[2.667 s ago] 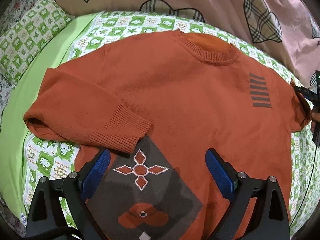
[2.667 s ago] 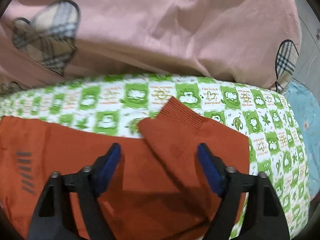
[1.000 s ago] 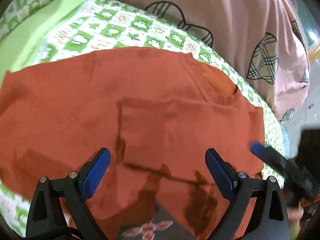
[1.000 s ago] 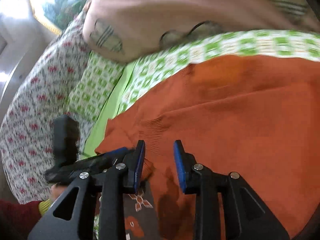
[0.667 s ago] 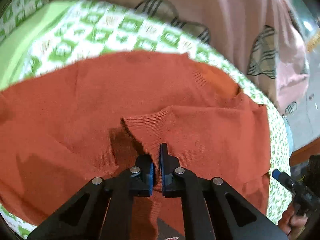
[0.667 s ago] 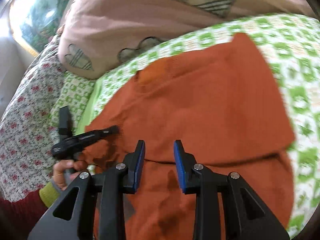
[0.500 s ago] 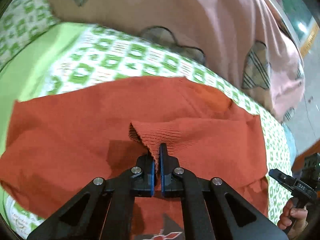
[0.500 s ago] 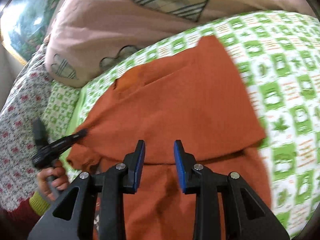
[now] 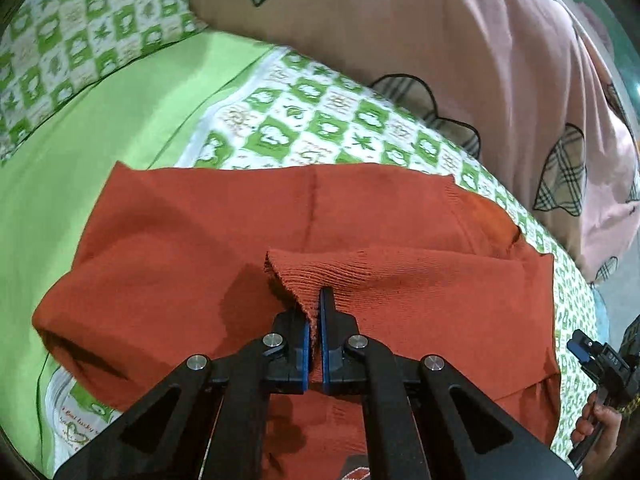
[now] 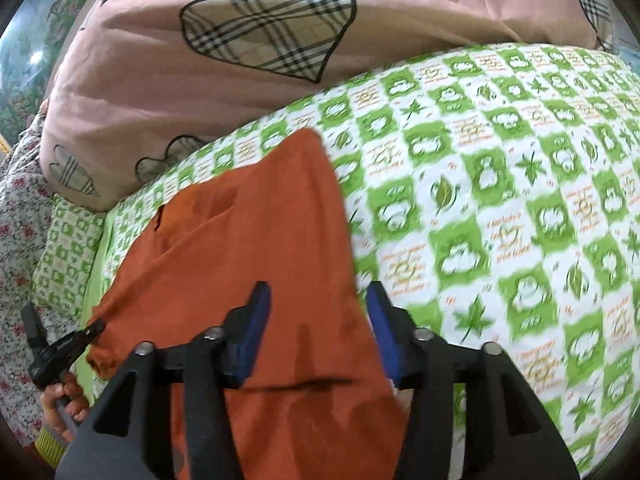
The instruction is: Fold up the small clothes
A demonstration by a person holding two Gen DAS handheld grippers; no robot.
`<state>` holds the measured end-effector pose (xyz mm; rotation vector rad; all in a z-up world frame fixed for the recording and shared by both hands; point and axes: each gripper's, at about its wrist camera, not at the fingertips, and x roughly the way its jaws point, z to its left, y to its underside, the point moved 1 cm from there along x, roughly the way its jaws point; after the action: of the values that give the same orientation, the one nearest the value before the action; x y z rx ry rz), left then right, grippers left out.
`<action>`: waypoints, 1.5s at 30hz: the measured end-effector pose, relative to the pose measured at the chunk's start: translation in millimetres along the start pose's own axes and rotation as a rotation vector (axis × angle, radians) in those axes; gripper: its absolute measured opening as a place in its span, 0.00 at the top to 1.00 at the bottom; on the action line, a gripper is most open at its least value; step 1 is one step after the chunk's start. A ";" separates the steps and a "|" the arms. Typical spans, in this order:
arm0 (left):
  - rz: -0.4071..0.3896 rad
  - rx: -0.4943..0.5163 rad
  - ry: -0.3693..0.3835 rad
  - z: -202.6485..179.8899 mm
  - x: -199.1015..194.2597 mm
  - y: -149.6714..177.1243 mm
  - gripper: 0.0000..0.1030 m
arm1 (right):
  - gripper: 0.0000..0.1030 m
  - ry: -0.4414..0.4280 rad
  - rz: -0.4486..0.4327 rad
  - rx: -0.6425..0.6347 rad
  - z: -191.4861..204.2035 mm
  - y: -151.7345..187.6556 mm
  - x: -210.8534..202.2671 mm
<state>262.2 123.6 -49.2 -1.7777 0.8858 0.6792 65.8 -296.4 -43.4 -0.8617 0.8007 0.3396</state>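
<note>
An orange knit sweater (image 9: 180, 248) lies on the bed with both sleeves folded in across its body. My left gripper (image 9: 314, 300) is shut on the ribbed cuff (image 9: 320, 270) of the right sleeve, held over the middle of the sweater. In the right wrist view the sweater (image 10: 248, 248) shows its folded right side. My right gripper (image 10: 316, 300) is open and empty above that folded edge. The left gripper (image 10: 94, 330) shows at the far left of that view, and the right gripper (image 9: 580, 350) at the lower right of the left wrist view.
The bed has a green and white patterned sheet (image 10: 500, 184) and a plain green strip (image 9: 100, 120). A pink duvet with plaid hearts (image 9: 440, 40) is piled at the back. A green patterned pillow (image 9: 80, 28) lies at the far left.
My left gripper closed on the right sleeve's cuff and carried it left across the sweater. My right gripper opened wider and moved back to the sweater's right edge.
</note>
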 end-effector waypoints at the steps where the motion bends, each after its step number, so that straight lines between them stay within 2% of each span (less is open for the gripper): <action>1: 0.009 0.000 0.008 -0.5 0.9 0.0 0.98 | 0.49 0.008 0.005 -0.005 -0.8 -5.1 4.5; 3: 0.018 0.020 0.010 -6.1 3.3 0.3 0.98 | 0.49 0.011 0.022 -0.022 -0.4 -13.2 16.0; 8: 0.028 0.055 0.032 -24.2 5.2 2.1 0.98 | 0.49 0.057 0.136 -0.062 4.8 -19.1 58.6; 10: 0.035 0.064 0.040 -29.3 6.0 3.1 0.98 | 0.91 0.097 0.172 -0.112 7.9 -16.6 69.5; 15: 0.038 0.084 0.111 -48.6 5.1 3.1 0.98 | 0.94 0.156 0.086 -0.095 -9.8 -29.9 40.0; 16: 0.043 0.098 0.117 -54.1 7.5 3.4 0.98 | 0.95 0.183 0.071 -0.085 -19.0 -32.6 37.0; 18: 0.060 0.121 0.113 -62.4 16.0 6.2 0.98 | 0.95 0.174 0.104 -0.025 -37.8 -34.7 42.7; 21: 0.085 0.123 0.089 -62.8 28.2 10.4 0.98 | 0.94 0.221 0.082 -0.029 -38.6 -35.2 35.1; 23: 0.086 0.118 0.089 -59.8 30.2 11.3 0.98 | 0.93 0.184 0.036 -0.050 -25.1 -35.7 22.3; 25: 0.090 0.122 0.083 -58.3 31.9 11.4 0.98 | 0.90 0.107 0.025 -0.134 0.7 -33.1 20.2; 28: 0.096 0.135 0.049 -54.1 36.0 11.7 0.98 | 0.87 0.079 0.117 -0.201 19.7 -24.6 44.3; 30: 0.102 0.127 0.021 -45.2 35.8 10.9 0.97 | 0.89 0.161 0.169 -0.171 7.1 -23.7 62.3; 32: 0.105 0.107 0.015 -33.4 29.7 10.0 0.96 | 0.91 0.149 0.173 -0.088 -11.3 -24.4 63.4; 34: 0.102 0.101 0.011 -22.1 15.8 11.8 0.96 | 0.85 0.137 0.157 -0.060 -10.3 -25.1 51.3; 36: 0.109 0.095 0.019 -15.3 3.6 16.1 0.93 | 0.64 0.133 0.136 -0.087 -1.4 -22.8 36.4; 37: 0.114 0.091 0.027 -12.4 -3.3 19.8 0.92 | 0.59 0.103 0.122 -0.092 3.3 -20.4 27.0; 38: 0.120 0.091 0.038 -10.7 -11.6 25.4 0.85 | 0.55 0.077 0.114 -0.095 8.8 -19.6 23.0; 39: 0.126 0.099 0.047 -11.4 -17.9 31.0 0.73 | 0.55 0.047 0.109 -0.104 16.0 -16.6 16.9; 40: 0.131 0.117 0.050 -14.6 -24.9 38.6 0.66 | 0.55 0.027 0.108 -0.115 22.0 -9.8 12.0; 42: 0.133 0.157 0.035 -23.9 -33.6 52.9 0.34 | 0.54 -0.019 0.116 -0.129 34.4 4.7 2.8; 45: 0.126 0.271 -0.009 -47.8 -37.2 73.8 0.23 | 0.54 -0.065 0.151 -0.133 49.3 27.7 -2.6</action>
<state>182.8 71.0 -42.5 -1.4861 1.0392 0.6153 72.4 -240.5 -37.3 -0.9118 0.7910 0.5564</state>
